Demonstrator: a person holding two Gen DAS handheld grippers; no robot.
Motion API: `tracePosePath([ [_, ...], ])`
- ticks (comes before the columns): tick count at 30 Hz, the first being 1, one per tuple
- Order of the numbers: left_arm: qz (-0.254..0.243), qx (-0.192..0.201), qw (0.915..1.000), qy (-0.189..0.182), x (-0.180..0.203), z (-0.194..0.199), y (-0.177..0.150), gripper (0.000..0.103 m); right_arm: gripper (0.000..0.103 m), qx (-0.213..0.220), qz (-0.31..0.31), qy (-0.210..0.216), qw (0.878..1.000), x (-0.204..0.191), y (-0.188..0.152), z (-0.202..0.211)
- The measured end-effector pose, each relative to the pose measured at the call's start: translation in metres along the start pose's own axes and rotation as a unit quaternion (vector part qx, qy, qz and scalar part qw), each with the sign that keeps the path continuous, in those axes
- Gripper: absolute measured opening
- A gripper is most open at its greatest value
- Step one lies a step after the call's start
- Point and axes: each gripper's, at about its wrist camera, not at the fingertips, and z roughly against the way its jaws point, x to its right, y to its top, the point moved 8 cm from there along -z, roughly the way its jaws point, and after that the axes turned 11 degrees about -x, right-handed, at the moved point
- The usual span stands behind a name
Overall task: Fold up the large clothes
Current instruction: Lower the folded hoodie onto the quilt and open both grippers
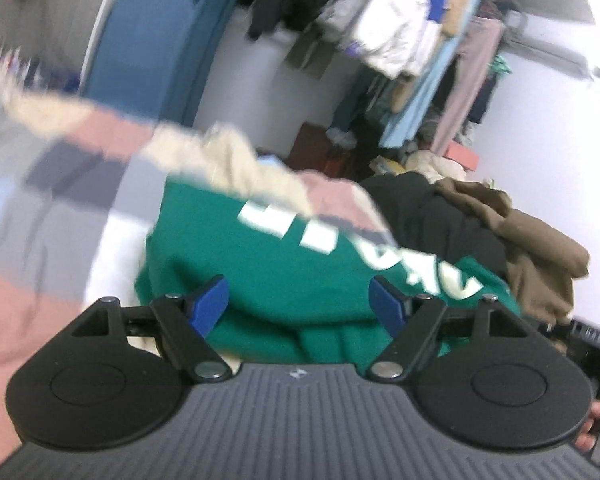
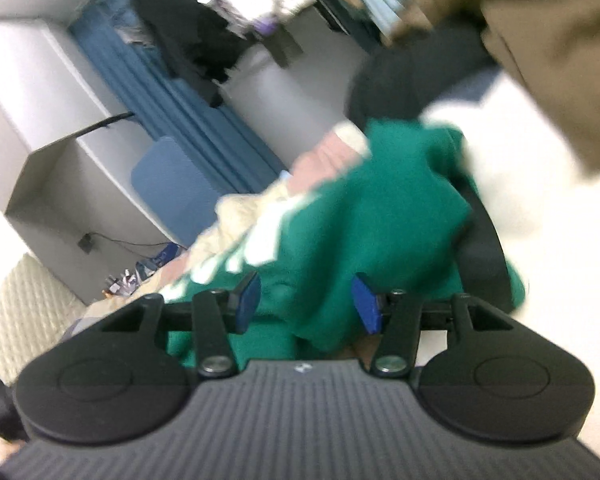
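A green sweatshirt [image 1: 268, 272] with white letters lies bunched on a white surface, blurred by motion. My left gripper [image 1: 298, 306] is open just above its near edge, blue pads apart, nothing between them. In the right wrist view the same green sweatshirt [image 2: 364, 216] fills the middle. My right gripper [image 2: 306, 302] is open, with a fold of the green cloth lying between and under the blue pads; I cannot tell if they touch it.
A patchwork pink, grey and cream garment [image 1: 60, 184] lies left of the sweatshirt. A black garment [image 1: 432, 216] and a brown one [image 1: 540, 248] lie to its right. Clothes hang on a rack [image 1: 420, 40] behind. A blue curtain [image 2: 180, 120] and white wall stand beyond.
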Motion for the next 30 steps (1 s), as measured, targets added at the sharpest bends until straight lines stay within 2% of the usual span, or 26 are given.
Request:
tracePosePath([
  [7, -0.074, 0.036, 0.9966, 0.008, 0.056, 0.086, 0.022, 0.081, 0.055, 0.062, 0.100, 0.024, 0.993, -0.086, 0.022, 0.067],
  [12, -0.099, 0.047, 0.9939, 0.013, 0.077, 0.127, 0.017, 0.081, 0.054, 0.065, 0.159, 0.020, 0.985, -0.134, 0.014, 0.095],
  [22, -0.126, 0.062, 0.9899, 0.018, 0.088, 0.175, -0.024, 0.081, 0.054, 0.044, 0.207, -0.012, 0.977, -0.155, -0.041, 0.113],
  [30, -0.139, 0.052, 0.9883, 0.035, 0.086, 0.183, -0.054, 0.081, 0.055, 0.028, 0.217, -0.037, 0.975, -0.153, -0.082, 0.117],
])
